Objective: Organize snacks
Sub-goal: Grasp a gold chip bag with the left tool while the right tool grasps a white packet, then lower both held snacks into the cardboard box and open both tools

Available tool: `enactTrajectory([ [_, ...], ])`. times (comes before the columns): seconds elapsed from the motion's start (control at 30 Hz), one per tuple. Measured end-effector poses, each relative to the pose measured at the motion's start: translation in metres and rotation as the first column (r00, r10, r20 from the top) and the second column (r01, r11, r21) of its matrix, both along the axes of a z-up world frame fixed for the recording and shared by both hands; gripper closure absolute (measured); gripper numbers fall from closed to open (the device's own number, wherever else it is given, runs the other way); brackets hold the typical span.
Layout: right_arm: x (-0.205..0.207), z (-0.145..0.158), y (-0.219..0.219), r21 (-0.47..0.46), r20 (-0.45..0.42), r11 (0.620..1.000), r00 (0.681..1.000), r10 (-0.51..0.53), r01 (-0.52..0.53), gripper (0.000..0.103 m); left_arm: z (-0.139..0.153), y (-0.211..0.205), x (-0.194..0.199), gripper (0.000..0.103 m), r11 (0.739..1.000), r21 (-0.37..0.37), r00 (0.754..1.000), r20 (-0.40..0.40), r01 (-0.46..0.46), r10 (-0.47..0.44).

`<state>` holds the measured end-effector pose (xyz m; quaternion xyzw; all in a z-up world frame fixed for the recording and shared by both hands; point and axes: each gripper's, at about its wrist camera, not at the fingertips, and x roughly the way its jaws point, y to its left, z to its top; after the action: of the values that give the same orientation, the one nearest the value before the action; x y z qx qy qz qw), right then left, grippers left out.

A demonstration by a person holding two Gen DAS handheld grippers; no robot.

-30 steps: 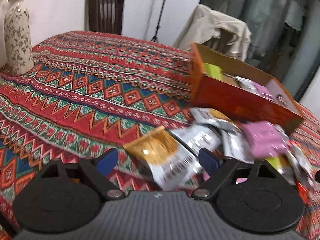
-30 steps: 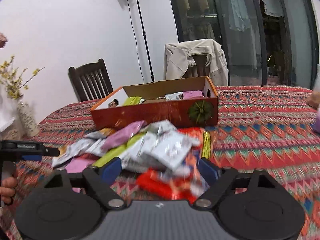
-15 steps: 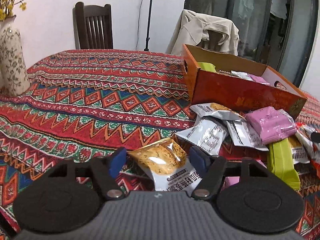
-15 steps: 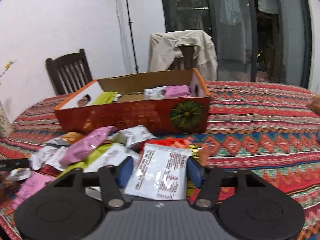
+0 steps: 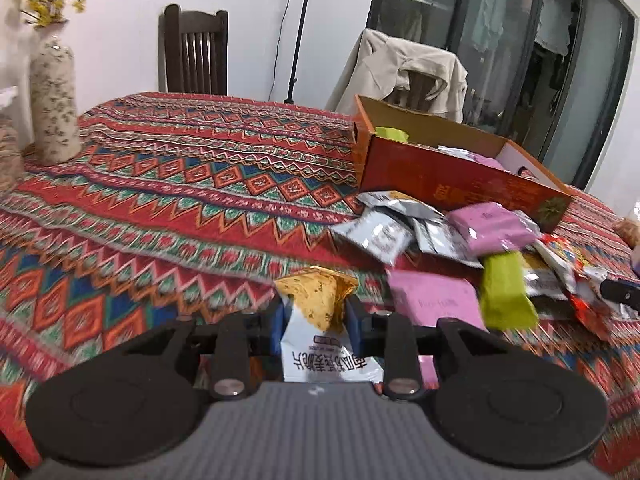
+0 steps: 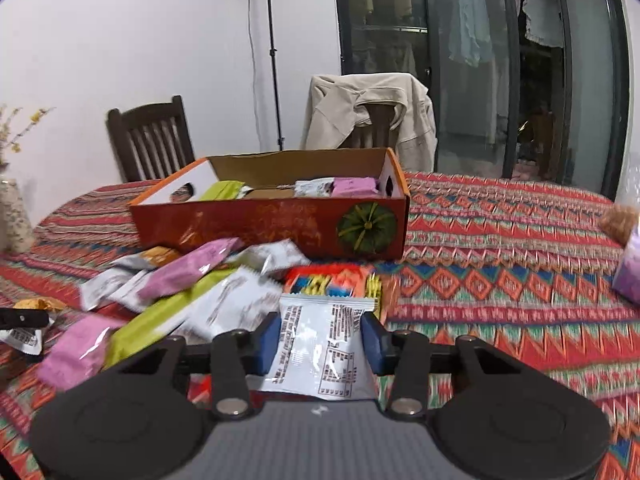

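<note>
My left gripper (image 5: pixel 315 316) is shut on a white and yellow cracker packet (image 5: pixel 316 300), squeezed upright between the blue pads. In the right wrist view my right gripper (image 6: pixel 321 338) has a white printed packet (image 6: pixel 320 344) between its pads. Its jaws are still closing and both pads press on the packet's sides. A loose pile of snack packets (image 5: pixel 460 240) (image 6: pixel 200 280), silver, pink, green and red, lies on the patterned tablecloth (image 5: pixel 180 184). Behind the pile stands an open orange-red cardboard box (image 5: pixel 460 188) (image 6: pixel 260 220) with several packets inside.
A flowered vase (image 5: pixel 54 100) stands at the table's far left. Behind the table are a dark wooden chair (image 5: pixel 196 52), a chair draped with a beige jacket (image 6: pixel 368 116) and a light stand (image 6: pixel 272 56). A purple object (image 6: pixel 628 268) sits at the right edge.
Both pairs of jaws have closed in from wide open. The left now clamps the cracker packet and the right the white packet. The left view has swung left across the table.
</note>
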<state>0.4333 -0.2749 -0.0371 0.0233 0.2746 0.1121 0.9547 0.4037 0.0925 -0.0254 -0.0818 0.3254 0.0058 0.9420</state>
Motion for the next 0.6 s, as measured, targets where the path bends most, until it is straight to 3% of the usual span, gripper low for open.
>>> enactTrajectory([
  [0.33,-0.075,0.009,-0.007,0.037,0.016,0.998,0.999,0.05,-0.05,0.06,0.042,-0.023,-0.063,0.072,0.998,-0.005,0.993,0.098,0.064,-0.064],
  [0.47,-0.079,0.018,-0.013,0.05,0.04,0.998,0.998,0.046,-0.048,0.06,0.054,-0.036,-0.06,0.072,0.995,0.006,0.988,0.116,0.101,-0.101],
  [0.6,-0.068,0.035,-0.018,0.073,0.071,0.992,0.993,0.096,-0.101,0.06,0.082,-0.05,-0.028,0.072,0.983,-0.004,0.972,0.145,0.186,-0.183],
])
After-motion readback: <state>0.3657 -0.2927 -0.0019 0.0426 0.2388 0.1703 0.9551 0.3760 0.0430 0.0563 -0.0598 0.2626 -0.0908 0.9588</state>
